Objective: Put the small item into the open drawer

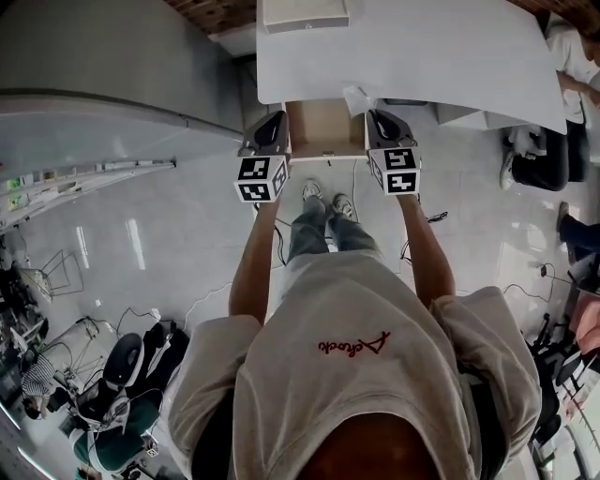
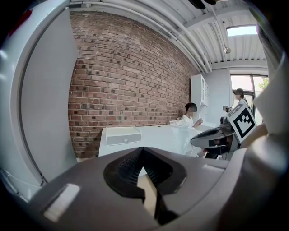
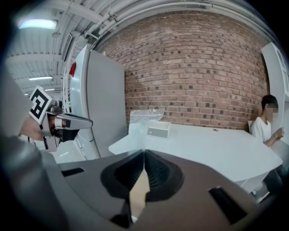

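Standing at the white worktop (image 1: 450, 56), I held the left gripper (image 1: 274, 120) and the right gripper (image 1: 378, 117) level, one on each side of the open drawer (image 1: 323, 129). Both pairs of jaws were pressed together with nothing between them. The drawer's tan inside showed below them. Just past it, near my right gripper, a clear plastic bag (image 1: 357, 97) lay on the worktop's near edge. A small white drawer unit (image 1: 305, 14) stood well beyond, at the far side.

Left gripper (image 1: 271, 127) and right gripper (image 1: 381, 125) are held level, flanking a brown cardboard box (image 1: 325, 129) at the white bench's (image 1: 431, 56) near edge. A white drawer unit (image 1: 305, 14) sits at the far edge.
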Motion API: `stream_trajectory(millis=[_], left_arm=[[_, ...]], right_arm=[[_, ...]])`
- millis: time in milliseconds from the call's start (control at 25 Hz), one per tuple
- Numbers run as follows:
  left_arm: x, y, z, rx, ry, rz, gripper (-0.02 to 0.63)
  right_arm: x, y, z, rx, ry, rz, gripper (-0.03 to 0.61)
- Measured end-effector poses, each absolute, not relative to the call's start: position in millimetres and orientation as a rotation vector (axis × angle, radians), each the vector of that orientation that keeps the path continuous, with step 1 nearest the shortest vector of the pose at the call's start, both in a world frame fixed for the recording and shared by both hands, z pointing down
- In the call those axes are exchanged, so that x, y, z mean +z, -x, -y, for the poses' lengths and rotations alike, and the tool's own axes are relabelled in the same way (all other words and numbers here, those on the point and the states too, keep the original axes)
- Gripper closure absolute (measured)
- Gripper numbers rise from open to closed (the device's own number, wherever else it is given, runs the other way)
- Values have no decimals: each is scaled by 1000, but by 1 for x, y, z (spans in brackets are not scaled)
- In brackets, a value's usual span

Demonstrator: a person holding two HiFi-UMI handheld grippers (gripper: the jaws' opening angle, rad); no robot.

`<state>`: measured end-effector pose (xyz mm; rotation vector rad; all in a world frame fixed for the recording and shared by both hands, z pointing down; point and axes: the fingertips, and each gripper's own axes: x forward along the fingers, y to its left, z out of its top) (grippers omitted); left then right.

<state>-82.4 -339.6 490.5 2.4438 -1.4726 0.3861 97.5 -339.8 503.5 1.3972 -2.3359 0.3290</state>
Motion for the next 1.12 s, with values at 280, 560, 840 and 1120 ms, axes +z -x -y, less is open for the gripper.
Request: stream_trajectory(millis=[280, 560, 840, 1120], left_arm=[[507, 76, 338, 393, -2422, 1446, 604], [548, 102, 343, 403, -2380, 1393, 604], [601, 91, 311, 439, -2314, 1315, 604], [656, 96, 284, 478, -2229, 1274, 604]], right_arm=[[513, -100, 341, 333, -1374, 2313, 565], [549, -61, 344, 387, -1336, 2285, 565], [600, -60, 307, 487, -1285, 2232, 565], [656, -54, 282, 575, -1229, 2182, 565]])
